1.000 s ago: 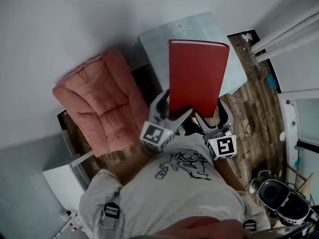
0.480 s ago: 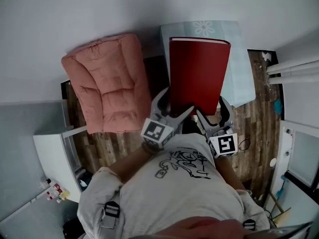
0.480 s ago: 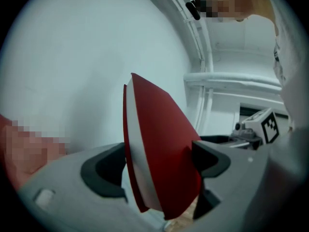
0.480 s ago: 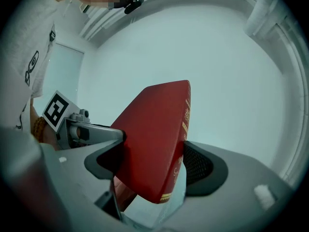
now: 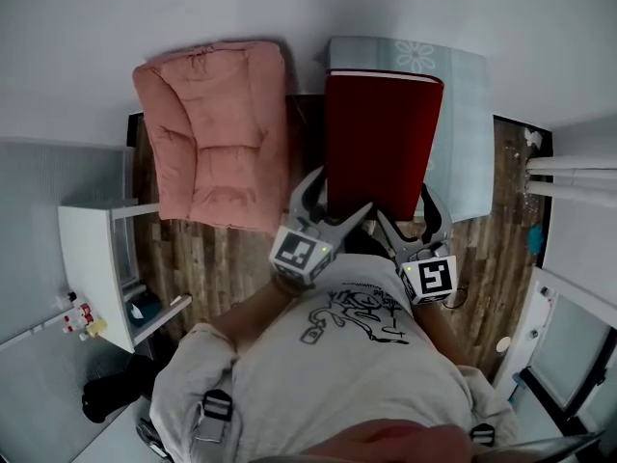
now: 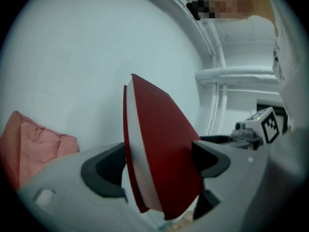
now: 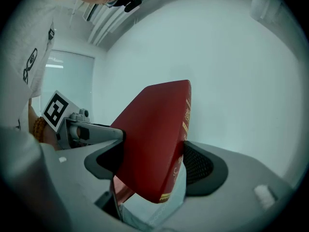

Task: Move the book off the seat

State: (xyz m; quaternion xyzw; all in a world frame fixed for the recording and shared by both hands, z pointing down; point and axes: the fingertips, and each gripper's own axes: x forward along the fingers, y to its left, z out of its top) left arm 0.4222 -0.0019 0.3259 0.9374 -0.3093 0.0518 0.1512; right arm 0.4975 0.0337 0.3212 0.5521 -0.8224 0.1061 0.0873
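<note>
A large red hardback book [image 5: 378,148] is held up in the air in front of my chest. My left gripper [image 5: 330,209] is shut on its near left corner and my right gripper [image 5: 410,217] is shut on its near right corner. In the left gripper view the book [image 6: 161,156] stands between the jaws, white page edge showing. From the right gripper view comes its spine [image 7: 159,139] with gold lettering, pinched between the pads. Below the book lies a pale blue seat cushion [image 5: 463,123] with a flower print. A pink padded seat [image 5: 217,128] sits to its left.
A white cabinet [image 5: 96,268] stands at the left over wood flooring [image 5: 217,268]. A black shoe-like object [image 5: 111,394] lies at the lower left. White poles [image 5: 578,167] and a glass panel [image 5: 569,355] line the right side. The wall runs along the top.
The view has swung round: pink seat and blue cushion have shifted right and squared up under the book. The book stays clamped in both grippers at the same place before me.
</note>
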